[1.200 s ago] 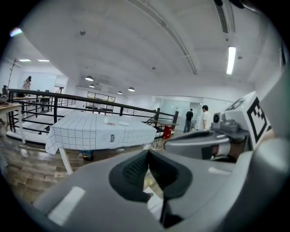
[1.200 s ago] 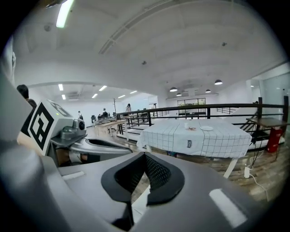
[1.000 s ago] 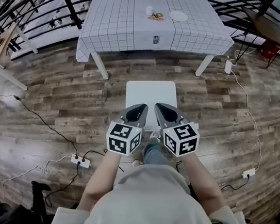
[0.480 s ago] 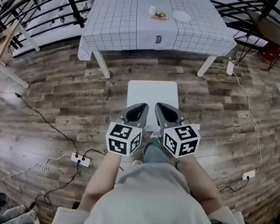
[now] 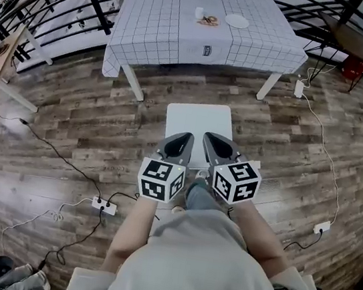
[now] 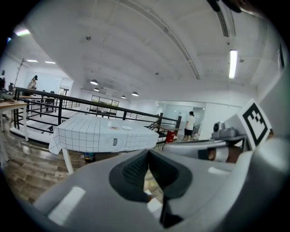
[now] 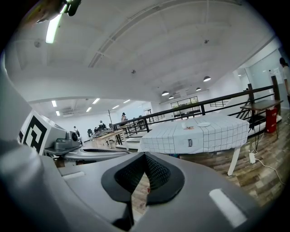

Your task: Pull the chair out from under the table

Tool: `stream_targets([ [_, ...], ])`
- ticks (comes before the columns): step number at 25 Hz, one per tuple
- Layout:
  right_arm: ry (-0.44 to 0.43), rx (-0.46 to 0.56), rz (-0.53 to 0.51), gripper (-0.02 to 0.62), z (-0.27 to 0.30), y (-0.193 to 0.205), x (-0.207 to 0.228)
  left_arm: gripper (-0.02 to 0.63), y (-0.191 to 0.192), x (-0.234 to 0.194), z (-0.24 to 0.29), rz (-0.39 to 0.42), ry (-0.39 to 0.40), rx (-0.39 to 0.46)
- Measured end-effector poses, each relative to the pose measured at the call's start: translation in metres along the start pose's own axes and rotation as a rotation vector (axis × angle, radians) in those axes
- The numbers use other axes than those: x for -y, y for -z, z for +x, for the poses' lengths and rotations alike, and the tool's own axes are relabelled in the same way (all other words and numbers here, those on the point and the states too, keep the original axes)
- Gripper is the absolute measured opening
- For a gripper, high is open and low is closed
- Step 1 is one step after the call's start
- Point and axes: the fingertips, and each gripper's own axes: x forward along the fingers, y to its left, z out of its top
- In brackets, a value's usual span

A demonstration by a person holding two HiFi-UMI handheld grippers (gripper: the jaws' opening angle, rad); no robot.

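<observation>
Chair set clear of the desk, directly under both hand-held grippers.

The left hand-held gripper [image 5: 182, 138] is held with its jaws closed tip to tip, and nothing is seen clamped between them; it is poised over the near left part of the chair [image 5: 199, 118]. The white seat is found well apart from the near edge of the desk [image 5: 157, 36], opposite that edge's middle, with bare floor between them, and its slightly longer side is judged to run from the person toward the desk. The right hand-held gripper [image 5: 211, 138] is likewise closed on nothing, over the near right part of the seat. Neither is placed nearer than the other. Whether either one touches the seat cannot be told. Any further pull would be directed straight back, away from the desk's near edge.
</observation>
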Motion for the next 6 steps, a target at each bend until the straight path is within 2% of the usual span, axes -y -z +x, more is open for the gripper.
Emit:
stream_targets([
  [6, -0.001, 0.013, -0.007, -0.003, 0.0001, -0.0015, -0.0066, 0.011, 0.0006, -0.0018, -0.0038, 0.028, -0.007, 0.003],
])
